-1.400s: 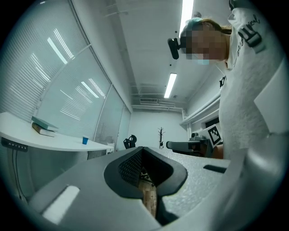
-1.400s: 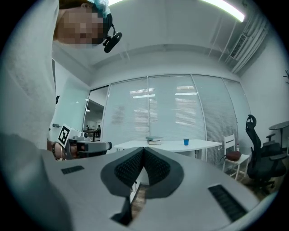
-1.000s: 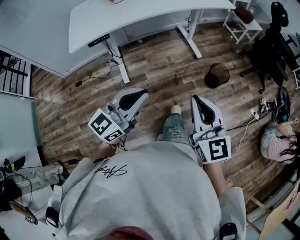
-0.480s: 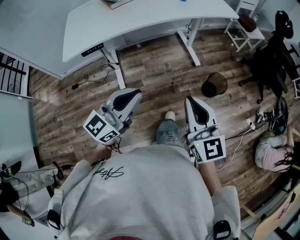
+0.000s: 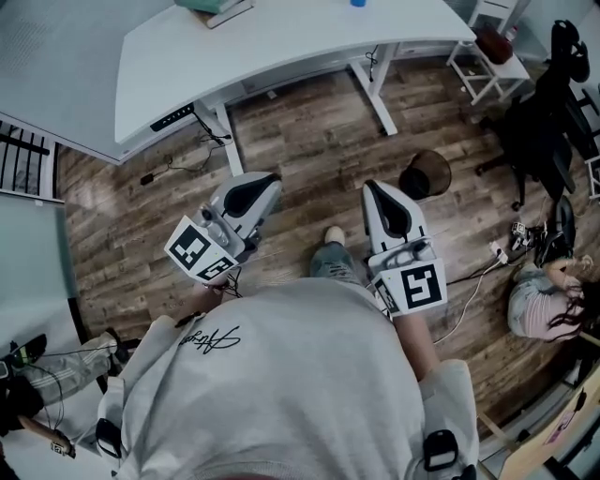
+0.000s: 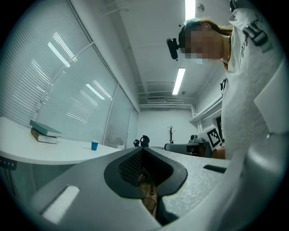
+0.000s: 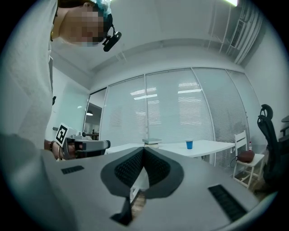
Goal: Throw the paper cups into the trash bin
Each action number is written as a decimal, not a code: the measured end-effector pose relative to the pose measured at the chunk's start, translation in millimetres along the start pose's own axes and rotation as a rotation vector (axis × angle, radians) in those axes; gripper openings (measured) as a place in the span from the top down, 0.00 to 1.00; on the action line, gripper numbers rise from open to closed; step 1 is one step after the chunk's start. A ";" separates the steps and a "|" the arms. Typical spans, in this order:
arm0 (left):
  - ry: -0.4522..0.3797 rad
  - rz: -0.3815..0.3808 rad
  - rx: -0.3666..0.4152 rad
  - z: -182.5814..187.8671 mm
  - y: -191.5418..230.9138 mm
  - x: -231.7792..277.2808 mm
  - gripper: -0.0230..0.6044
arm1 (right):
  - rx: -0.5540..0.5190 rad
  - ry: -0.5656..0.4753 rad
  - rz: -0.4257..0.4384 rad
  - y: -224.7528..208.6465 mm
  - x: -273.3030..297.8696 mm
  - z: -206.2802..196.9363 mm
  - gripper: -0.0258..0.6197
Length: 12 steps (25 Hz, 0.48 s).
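the approach to the cups looks to be the step in hand. the left gripper (image 5: 251, 193) and right gripper (image 5: 384, 201) both have their jaws pressed together on nothing. they point towards the curved white desk (image 5: 281, 47), where a small blue paper cup (image 7: 189, 145) stands. the round black mesh trash bin (image 5: 425, 174) sits on the floor near the desk's leg. next, one gripper likely has to spread its jaws and reach the cup.

A white desk (image 5: 281, 56) stood well ahead of the left gripper (image 5: 270, 180), with books (image 5: 217, 9) at its far edge. Ahead and to the right of the right gripper (image 5: 370, 187) were a white chair (image 5: 478, 58) and a black office chair (image 5: 548, 103). Cables (image 5: 473, 281) lay on the wooden floor (image 5: 309, 141) just to its right.
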<state>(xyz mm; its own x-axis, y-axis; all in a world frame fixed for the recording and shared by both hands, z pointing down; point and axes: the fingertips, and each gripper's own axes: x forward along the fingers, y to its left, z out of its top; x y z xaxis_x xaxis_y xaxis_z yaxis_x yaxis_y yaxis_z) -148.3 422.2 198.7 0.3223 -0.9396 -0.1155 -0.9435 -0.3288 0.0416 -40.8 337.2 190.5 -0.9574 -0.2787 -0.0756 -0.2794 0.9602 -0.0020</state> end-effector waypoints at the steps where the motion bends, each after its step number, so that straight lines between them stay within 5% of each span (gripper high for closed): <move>1: 0.002 0.003 0.005 1.4 3.0 3.9 0.96 | -0.002 0.002 0.003 -4.3 2.6 -0.2 0.94; 12: 0.003 0.051 0.010 11.6 60.9 43.6 0.96 | -0.029 0.026 0.044 -52.1 60.9 4.9 0.94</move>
<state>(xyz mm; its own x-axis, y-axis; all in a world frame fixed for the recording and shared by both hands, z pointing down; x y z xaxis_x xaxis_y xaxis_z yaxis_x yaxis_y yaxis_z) -192.6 362.3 184.6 0.2736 -0.9555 -0.1106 -0.9595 -0.2791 0.0375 -84.2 270.3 181.1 -0.9702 -0.2373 -0.0487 -0.2389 0.9706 0.0299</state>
